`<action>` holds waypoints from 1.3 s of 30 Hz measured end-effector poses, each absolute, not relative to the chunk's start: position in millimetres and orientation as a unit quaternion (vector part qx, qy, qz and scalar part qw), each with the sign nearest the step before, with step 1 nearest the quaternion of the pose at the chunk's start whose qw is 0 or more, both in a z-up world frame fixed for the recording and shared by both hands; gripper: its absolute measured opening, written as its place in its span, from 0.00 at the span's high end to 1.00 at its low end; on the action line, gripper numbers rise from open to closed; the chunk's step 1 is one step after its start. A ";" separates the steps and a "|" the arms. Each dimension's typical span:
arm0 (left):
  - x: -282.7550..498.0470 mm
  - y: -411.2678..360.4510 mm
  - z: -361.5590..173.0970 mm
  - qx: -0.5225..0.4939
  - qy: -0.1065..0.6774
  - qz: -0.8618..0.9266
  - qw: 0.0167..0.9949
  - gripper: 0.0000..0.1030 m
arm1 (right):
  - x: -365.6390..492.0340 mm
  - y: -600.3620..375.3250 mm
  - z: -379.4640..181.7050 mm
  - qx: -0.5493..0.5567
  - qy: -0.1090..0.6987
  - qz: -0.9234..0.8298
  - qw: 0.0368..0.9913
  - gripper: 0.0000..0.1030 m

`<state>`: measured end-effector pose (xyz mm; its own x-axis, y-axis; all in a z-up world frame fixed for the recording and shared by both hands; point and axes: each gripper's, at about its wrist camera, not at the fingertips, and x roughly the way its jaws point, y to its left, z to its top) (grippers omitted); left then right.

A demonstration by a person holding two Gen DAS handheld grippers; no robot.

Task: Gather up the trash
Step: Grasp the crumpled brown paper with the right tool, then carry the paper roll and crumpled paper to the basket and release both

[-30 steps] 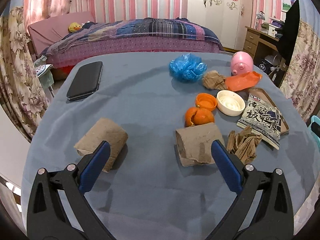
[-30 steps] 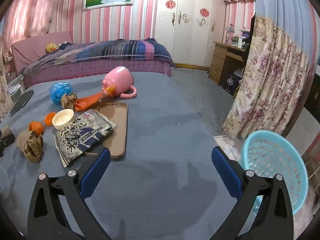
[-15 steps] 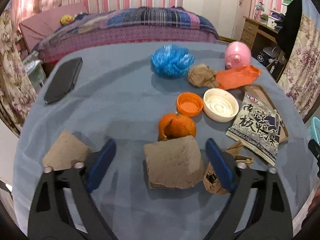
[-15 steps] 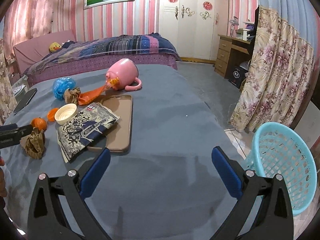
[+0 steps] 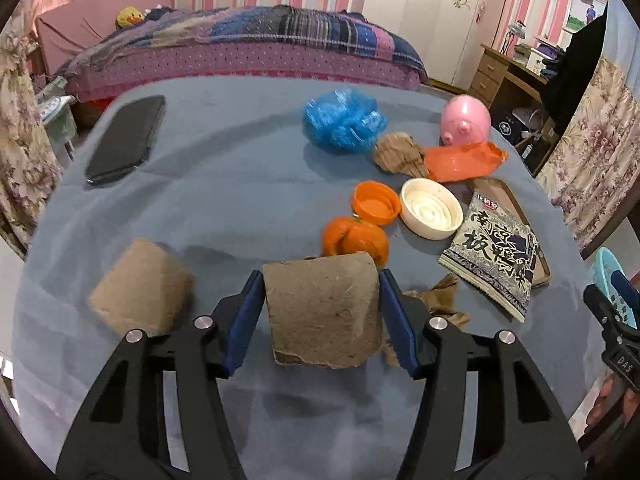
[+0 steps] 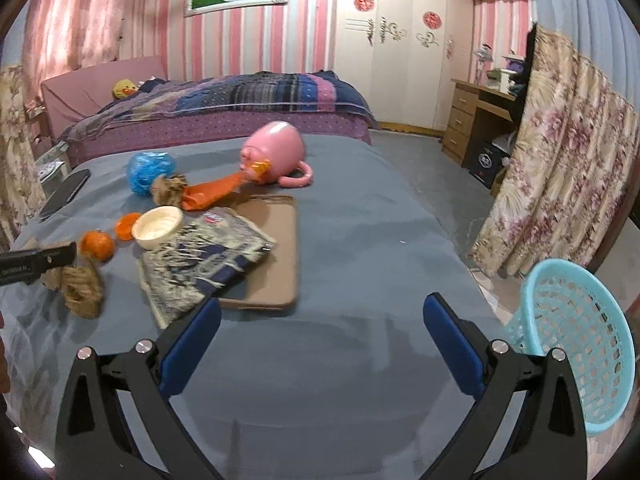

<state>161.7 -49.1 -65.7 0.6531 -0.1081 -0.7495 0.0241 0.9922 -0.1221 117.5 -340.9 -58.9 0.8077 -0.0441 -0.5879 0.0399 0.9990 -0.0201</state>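
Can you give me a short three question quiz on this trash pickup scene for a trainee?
1. True or false: the left gripper has a brown cardboard roll between its closing jaws.
2. What stands beyond the table's right edge, ready for trash?
A. a blue basket
B. a metal bin
C. a paper sack
3. Fill in: the pink piggy mug lies on its ____.

Key
1. True; the pads look about to touch its sides.
2. A, the blue basket.
3. Side.
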 end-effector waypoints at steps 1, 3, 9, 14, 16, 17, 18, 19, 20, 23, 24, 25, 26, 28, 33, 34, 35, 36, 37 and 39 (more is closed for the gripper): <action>159.3 -46.5 -62.8 -0.047 0.411 -0.035 0.910 0.45 | 117.0 -336.2 -58.3 -0.005 0.308 -0.017 0.951 0.04; 151.5 -40.7 -57.3 -0.034 0.401 -0.022 0.915 0.45 | 115.0 -320.6 -57.7 -0.014 0.304 -0.001 0.953 0.04; 123.6 -15.7 -50.5 -0.024 0.369 -0.007 0.929 0.45 | 112.5 -265.1 -53.4 -0.037 0.295 0.047 0.954 0.04; 108.7 11.6 -50.3 -0.033 0.351 0.009 0.936 0.45 | 111.3 -224.5 -55.1 -0.040 0.292 0.084 0.952 0.04; 105.3 20.0 -50.3 -0.036 0.346 0.011 0.937 0.45 | 112.3 -209.5 -58.0 -0.046 0.293 0.093 0.950 0.04; 103.6 24.2 -50.6 -0.037 0.344 0.014 0.938 0.45 | 114.5 -200.6 -60.9 -0.049 0.297 0.096 0.949 0.04; 102.7 27.5 -51.5 -0.036 0.345 0.017 0.938 0.45 | 115.6 -194.5 -63.4 -0.051 0.300 0.099 0.947 0.04; 102.9 28.6 -52.4 -0.035 0.346 0.019 0.938 0.45 | 119.5 -187.0 -67.3 -0.050 0.308 0.103 0.945 0.04; 102.7 30.5 -53.4 -0.033 0.347 0.021 0.937 0.45 | 122.1 -183.7 -69.6 -0.049 0.312 0.106 0.943 0.04; 102.3 35.1 -56.1 -0.035 0.349 0.025 0.936 0.45 | 131.1 -171.9 -77.8 -0.050 0.326 0.113 0.937 0.11; 102.8 35.9 -57.0 -0.037 0.350 0.026 0.936 0.45 | 133.2 -168.7 -80.1 -0.052 0.330 0.116 0.935 0.17; 102.9 36.9 -57.3 -0.038 0.351 0.027 0.935 0.45 | 137.1 -164.9 -83.4 -0.054 0.339 0.126 0.931 0.32; 103.9 37.5 -57.7 -0.040 0.352 0.028 0.935 0.45 | 139.4 -163.6 -86.1 -0.053 0.346 0.135 0.927 0.40; 105.2 36.5 -57.4 -0.040 0.353 0.030 0.934 0.45 | 143.2 -162.0 -89.4 -0.037 0.356 0.162 0.920 0.59; 109.1 23.8 -52.2 -0.030 0.349 0.030 0.936 0.45 | 131.9 -184.6 -72.8 -0.025 0.323 0.165 0.931 0.59; 110.0 19.2 -50.1 -0.028 0.347 0.028 0.937 0.45 | 130.6 -192.2 -68.3 -0.024 0.318 0.161 0.934 0.59; 110.5 15.7 -48.6 -0.027 0.346 0.026 0.938 0.45 | 129.0 -203.5 -62.1 -0.024 0.313 0.152 0.937 0.59; 111.3 10.0 -46.3 -0.025 0.344 0.023 0.938 0.45 | 128.1 -211.6 -58.0 -0.026 0.309 0.145 0.940 0.59; 111.8 5.8 -44.7 -0.024 0.342 0.020 0.939 0.45 | 126.8 -221.1 -53.4 -0.029 0.305 0.136 0.942 0.59; 114.1 -8.4 -40.8 -0.021 0.339 0.011 0.940 0.45 | 125.5 -244.8 -44.6 -0.032 0.297 0.112 0.948 0.59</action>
